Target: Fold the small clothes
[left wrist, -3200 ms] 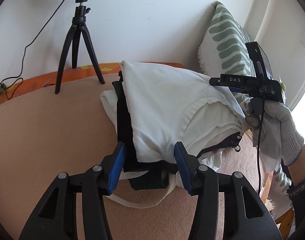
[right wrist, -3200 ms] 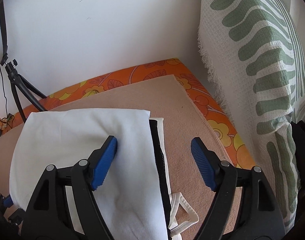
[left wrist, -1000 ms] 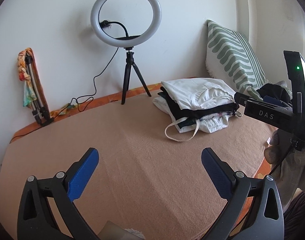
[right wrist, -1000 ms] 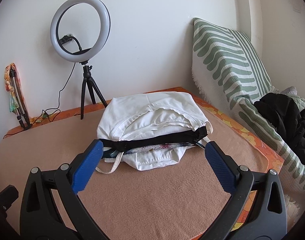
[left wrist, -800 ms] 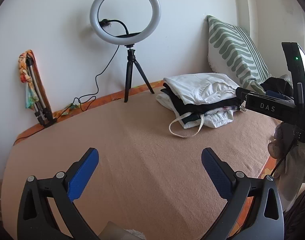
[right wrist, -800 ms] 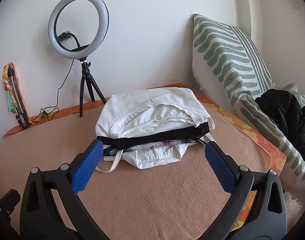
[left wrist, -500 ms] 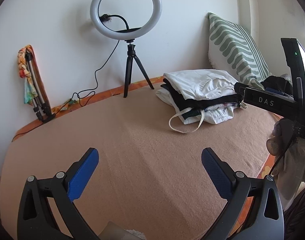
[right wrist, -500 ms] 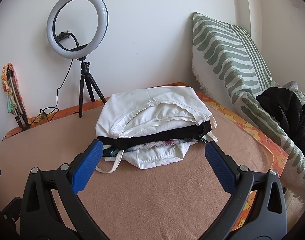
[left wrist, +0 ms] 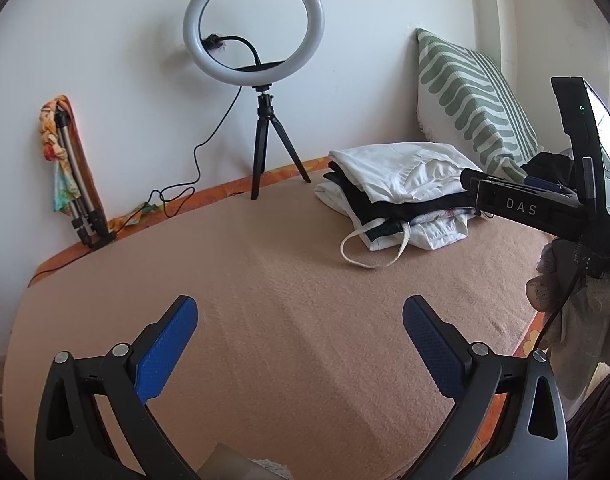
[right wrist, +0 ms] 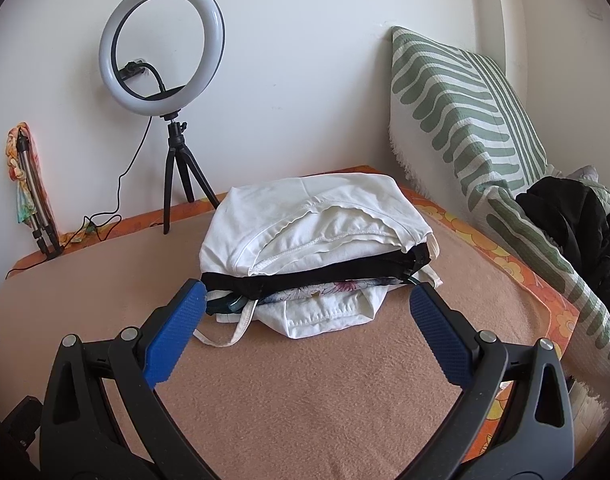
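Observation:
A stack of folded clothes (right wrist: pixel 317 236) lies on the tan blanket (right wrist: pixel 325 392), a white garment on top, black and floral pieces under it, a white strap hanging out at the front. The stack also shows in the left wrist view (left wrist: pixel 401 192) at the far right. My left gripper (left wrist: pixel 301 336) is open and empty over bare blanket, well back from the stack. My right gripper (right wrist: pixel 305 320) is open and empty, just in front of the stack, apart from it. The right gripper's body and gloved hand (left wrist: pixel 561 304) show at the right edge of the left wrist view.
A ring light on a black tripod (left wrist: pixel 261 140) stands behind the stack by the wall. A folded tripod with a colourful cloth (left wrist: pixel 69 184) leans at far left. A green-striped pillow (right wrist: pixel 473 120) and a black garment (right wrist: pixel 585 220) lie to the right. The blanket edge (left wrist: pixel 525 344) is at right.
Both grippers let go of the stack, opened wide and pulled back from it. In the last second the views have shifted only slightly.

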`<state>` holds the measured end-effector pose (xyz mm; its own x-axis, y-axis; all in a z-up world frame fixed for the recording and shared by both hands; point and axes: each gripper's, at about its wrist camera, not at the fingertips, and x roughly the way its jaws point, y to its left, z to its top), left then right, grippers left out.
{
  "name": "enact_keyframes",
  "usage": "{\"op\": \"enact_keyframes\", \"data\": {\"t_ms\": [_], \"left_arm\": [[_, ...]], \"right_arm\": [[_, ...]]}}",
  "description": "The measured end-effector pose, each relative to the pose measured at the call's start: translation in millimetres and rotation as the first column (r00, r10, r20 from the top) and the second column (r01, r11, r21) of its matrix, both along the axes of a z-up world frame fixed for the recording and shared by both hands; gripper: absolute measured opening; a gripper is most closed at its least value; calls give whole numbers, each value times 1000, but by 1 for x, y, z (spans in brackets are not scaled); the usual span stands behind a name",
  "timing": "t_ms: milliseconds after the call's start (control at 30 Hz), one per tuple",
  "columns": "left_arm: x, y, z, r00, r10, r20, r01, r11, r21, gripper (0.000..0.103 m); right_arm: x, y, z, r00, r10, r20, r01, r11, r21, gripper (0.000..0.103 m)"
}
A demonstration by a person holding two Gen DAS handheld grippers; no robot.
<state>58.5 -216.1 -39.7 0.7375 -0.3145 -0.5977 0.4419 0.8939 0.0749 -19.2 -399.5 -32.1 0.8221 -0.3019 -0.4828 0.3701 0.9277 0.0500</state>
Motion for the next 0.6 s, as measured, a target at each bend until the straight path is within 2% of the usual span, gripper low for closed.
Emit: {"op": "enact_keyframes", "data": {"t_ms": [600], "left_arm": [[-7, -2, 4, 1000, -10, 28, 10, 1000, 5, 102]], "right_arm": [[1, -1, 1, 1000, -8, 7, 8, 1000, 9, 103]]}}
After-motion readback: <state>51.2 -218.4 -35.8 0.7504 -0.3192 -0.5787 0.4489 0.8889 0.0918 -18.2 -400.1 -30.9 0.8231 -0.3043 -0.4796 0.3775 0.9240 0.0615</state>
